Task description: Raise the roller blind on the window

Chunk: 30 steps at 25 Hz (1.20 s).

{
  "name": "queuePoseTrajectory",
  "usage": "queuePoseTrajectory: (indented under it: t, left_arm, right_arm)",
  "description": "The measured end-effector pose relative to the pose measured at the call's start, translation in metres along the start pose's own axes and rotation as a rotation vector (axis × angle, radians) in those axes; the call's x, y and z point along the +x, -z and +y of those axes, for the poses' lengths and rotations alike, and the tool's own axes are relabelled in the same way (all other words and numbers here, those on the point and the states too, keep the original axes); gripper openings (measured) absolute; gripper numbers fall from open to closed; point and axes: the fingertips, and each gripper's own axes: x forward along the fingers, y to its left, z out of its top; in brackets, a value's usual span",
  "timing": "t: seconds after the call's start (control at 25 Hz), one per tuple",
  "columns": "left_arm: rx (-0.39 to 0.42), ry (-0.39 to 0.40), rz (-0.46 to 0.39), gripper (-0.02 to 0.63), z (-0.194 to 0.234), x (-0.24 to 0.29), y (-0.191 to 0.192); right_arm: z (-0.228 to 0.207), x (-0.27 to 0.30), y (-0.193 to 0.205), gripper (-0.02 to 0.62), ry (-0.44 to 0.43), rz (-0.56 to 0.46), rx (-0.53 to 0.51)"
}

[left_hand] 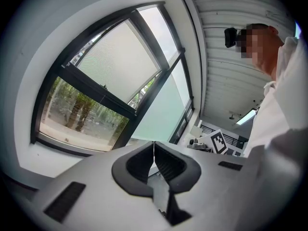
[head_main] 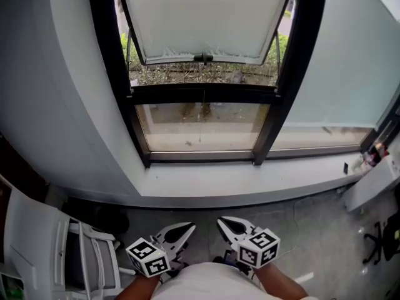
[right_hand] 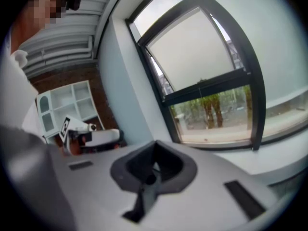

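The window has a black frame and a white roller blind drawn over its upper part, its bottom bar hanging above the lower pane. The blind fills the frame's upper pane in the left gripper view, and the blind does the same in the right gripper view. My left gripper and right gripper are held low near my body, well short of the window. Both are shut with nothing between the jaws; left gripper, right gripper.
A white sill runs under the window. A white chair stands at lower left. A frosted glass pane lies to the right, with a white desk edge and a dark office chair base at far right.
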Motion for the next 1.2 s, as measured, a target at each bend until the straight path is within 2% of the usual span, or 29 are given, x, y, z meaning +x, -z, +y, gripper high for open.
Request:
queuePoseTrajectory:
  t: [0.36, 0.56, 1.2]
  left_arm:
    - [0.001, -0.008, 0.004, 0.028, 0.011, -0.009, -0.003]
    - [-0.011, -0.008, 0.015, 0.028, 0.019, -0.020, -0.003]
    - [-0.019, 0.011, 0.044, 0.028, 0.041, -0.058, 0.000]
  right_arm:
    - [-0.004, 0.007, -0.002, 0.023, 0.024, -0.039, 0.063]
    - [0.002, 0.018, 0.006, 0.025, 0.033, -0.022, 0.089]
    - [0.026, 0.048, 0.022, 0.026, 0.087, -0.005, 0.085]
